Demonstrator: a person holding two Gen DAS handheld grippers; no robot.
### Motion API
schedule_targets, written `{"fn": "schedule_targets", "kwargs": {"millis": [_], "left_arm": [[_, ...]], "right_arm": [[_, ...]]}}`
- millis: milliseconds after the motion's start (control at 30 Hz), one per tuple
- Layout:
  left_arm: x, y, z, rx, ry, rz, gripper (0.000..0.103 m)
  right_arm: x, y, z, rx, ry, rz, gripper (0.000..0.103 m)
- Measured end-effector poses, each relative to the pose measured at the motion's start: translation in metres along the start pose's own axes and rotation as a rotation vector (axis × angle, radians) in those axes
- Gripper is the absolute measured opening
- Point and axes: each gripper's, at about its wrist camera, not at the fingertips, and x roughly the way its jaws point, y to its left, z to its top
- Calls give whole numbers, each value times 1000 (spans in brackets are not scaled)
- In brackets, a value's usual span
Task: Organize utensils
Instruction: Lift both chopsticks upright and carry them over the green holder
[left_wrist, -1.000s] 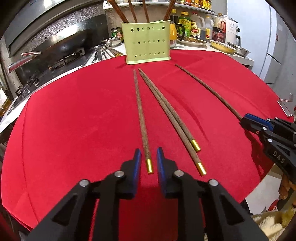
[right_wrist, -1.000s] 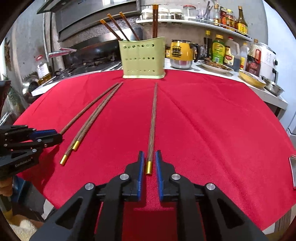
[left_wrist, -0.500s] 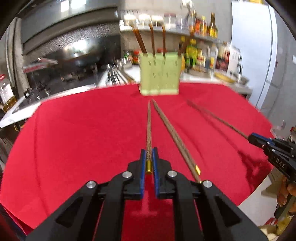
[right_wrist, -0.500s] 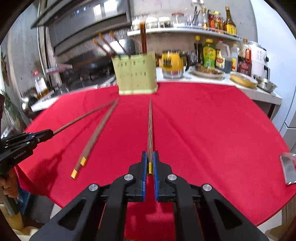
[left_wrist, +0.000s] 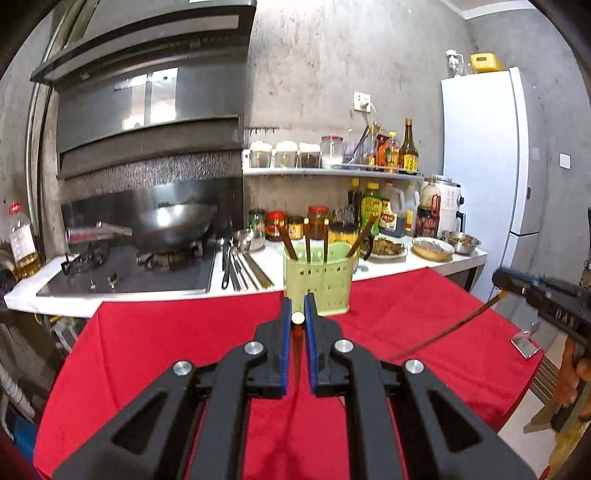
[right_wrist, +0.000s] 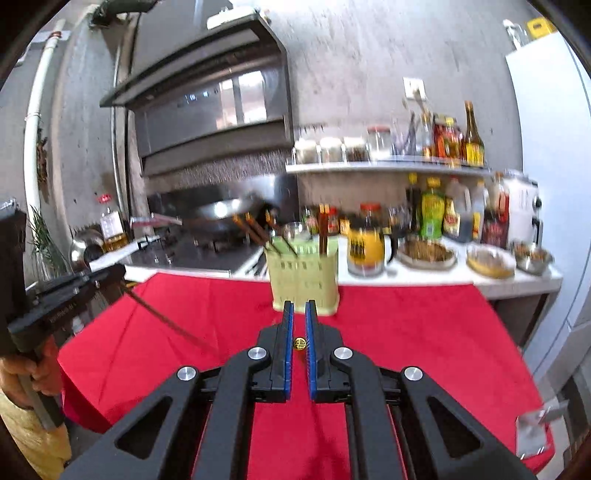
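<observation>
left gripper pinching chopstick by gold end | right gripper pinching second chopstick likewise | light, stiff, slick, likely pivots in grip | green holder far centre

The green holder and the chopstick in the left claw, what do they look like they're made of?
The green holder looks like matte moulded plastic: pale uniform colour, thin walls, rows of punched drain holes. The chopstick in the left claw looks like dark wood, though blurred here, with a shiny gold cap, probably metal.
</observation>
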Motion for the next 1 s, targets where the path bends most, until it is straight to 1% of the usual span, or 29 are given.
{"fn": "schedule_targets", "kwargs": {"millis": [133, 300, 400, 500, 567, 800, 867, 933, 967, 1000], "left_arm": [[5, 2, 6, 2, 2, -6, 7], [17, 6, 14, -3, 14, -26, 7], [21, 5, 19, 12, 19, -34, 7], [16, 5, 26, 37, 12, -26, 7], [16, 6, 27, 50, 25, -32, 7], [26, 3, 28, 47, 25, -30, 7], [32, 2, 24, 53, 53, -20, 7], [44, 2, 14, 46, 105, -29, 7], [53, 2, 6, 48, 141, -21, 7], [59, 3, -1, 44, 166, -19, 7]], "right_arm": [[10, -5, 21, -1, -6, -1, 7], [32, -12, 37, -2, 2, -19, 7], [43, -15, 41, -8, 4, -32, 7], [50, -17, 42, -9, 5, -43, 7], [53, -19, 42, -11, 5, -46, 7], [65, -21, 41, -13, 20, -44, 8], [68, -21, 35, -15, 24, -48, 8], [74, -23, 28, -6, 46, -42, 8], [77, -23, 24, -4, 59, -39, 8], [84, -24, 17, 1, 86, -33, 8]]}}
